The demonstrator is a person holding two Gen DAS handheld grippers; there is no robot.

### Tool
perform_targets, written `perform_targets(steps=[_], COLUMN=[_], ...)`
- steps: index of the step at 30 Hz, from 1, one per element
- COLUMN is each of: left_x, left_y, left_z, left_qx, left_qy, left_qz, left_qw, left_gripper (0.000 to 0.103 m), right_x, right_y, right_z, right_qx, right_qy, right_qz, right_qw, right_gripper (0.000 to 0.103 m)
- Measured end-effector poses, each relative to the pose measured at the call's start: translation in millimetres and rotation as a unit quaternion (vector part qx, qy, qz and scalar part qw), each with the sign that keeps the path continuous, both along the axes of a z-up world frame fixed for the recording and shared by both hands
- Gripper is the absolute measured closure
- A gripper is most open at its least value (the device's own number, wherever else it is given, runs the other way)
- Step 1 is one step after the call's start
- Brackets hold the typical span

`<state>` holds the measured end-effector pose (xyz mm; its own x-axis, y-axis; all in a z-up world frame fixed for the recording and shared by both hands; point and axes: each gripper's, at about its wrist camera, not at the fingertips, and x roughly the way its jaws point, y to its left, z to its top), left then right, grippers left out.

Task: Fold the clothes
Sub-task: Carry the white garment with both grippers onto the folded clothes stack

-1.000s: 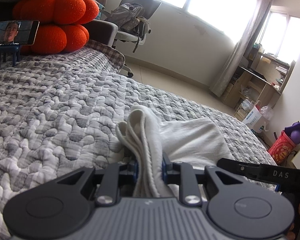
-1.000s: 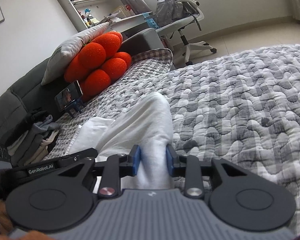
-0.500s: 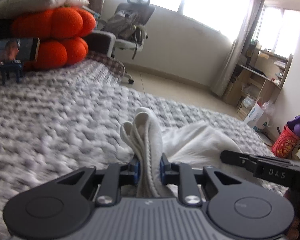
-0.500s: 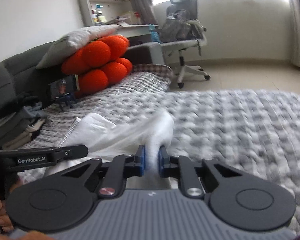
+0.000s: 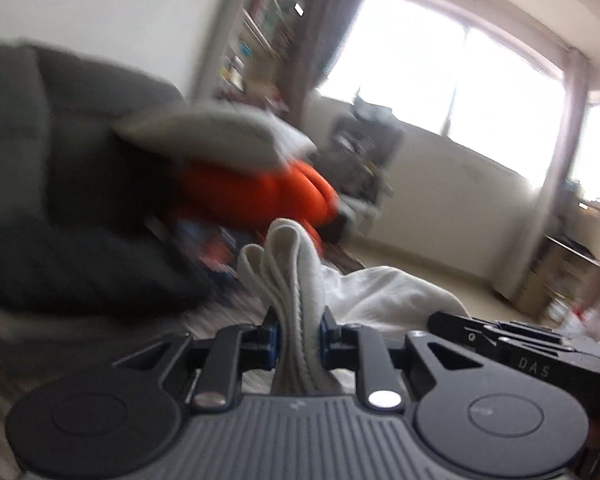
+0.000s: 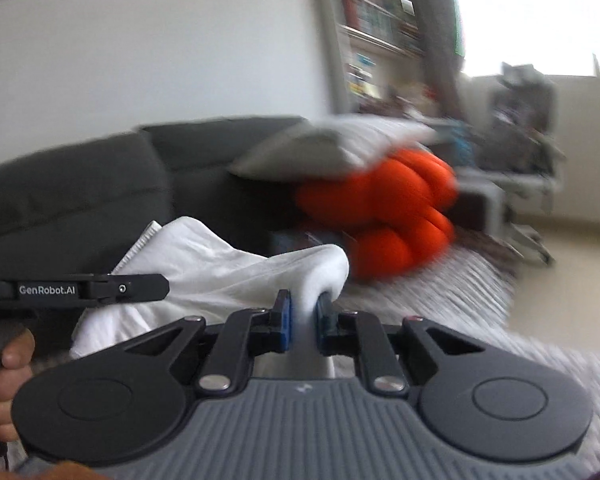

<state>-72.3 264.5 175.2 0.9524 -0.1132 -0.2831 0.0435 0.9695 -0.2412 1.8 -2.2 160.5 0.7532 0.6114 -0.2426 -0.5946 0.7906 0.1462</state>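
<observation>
The white garment [image 5: 300, 280] is soft, ribbed cloth bunched into thick folds, raised between both tools at 12 o'clock of each; the left gripper [image 5: 298, 338] stands narrow, pinching a ribbed edge; the right gripper [image 6: 303, 322], having just closed, clamps a smooth fold [image 6: 320, 276]; blurred orange cushions [image 6: 396, 216] lie at 1 o'clock.

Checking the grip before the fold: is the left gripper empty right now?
No, the left gripper is clamped on a bunched white cloth.

Right tongs [image 6: 304, 318] pinch the white garment [image 6: 204, 264] above the quilt [image 6: 480, 300].
</observation>
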Motion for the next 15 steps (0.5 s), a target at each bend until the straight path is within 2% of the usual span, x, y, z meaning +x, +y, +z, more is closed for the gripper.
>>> perform_targets(steps=[4, 7, 11, 15], left_x=[1.1, 9.0, 28.3, 43.6], left_y=[57.6, 91.1, 120.6, 141.9], left_z=[40.9, 56.0, 47.1, 18.1], left_qx=[-0.01, -0.016, -0.019, -0.025], left_qy=[-0.031, -0.035, -0.016, 0.02], left_qz=[0.053, 0.084, 0.116, 0.139], left_qw=[0.9981, 0.9958, 0.9929, 0.9898], left_gripper=[0.084, 0.084, 0.084, 0.084], right_x=[30.2, 55.2, 87.1, 116.9], right_y=[58.2, 98.9, 141.0, 169.5], right_z=[37.4, 54.1, 57.8, 33.4], right_qx=[0.017, 0.023, 0.021, -0.003], right_qy=[-0.012, -0.006, 0.011, 0.054], right_qz=[0.059, 0.094, 0.124, 0.146], right_qw=[0.998, 0.995, 0.992, 0.988], right_gripper=[0.089, 0.089, 0.088, 0.088])
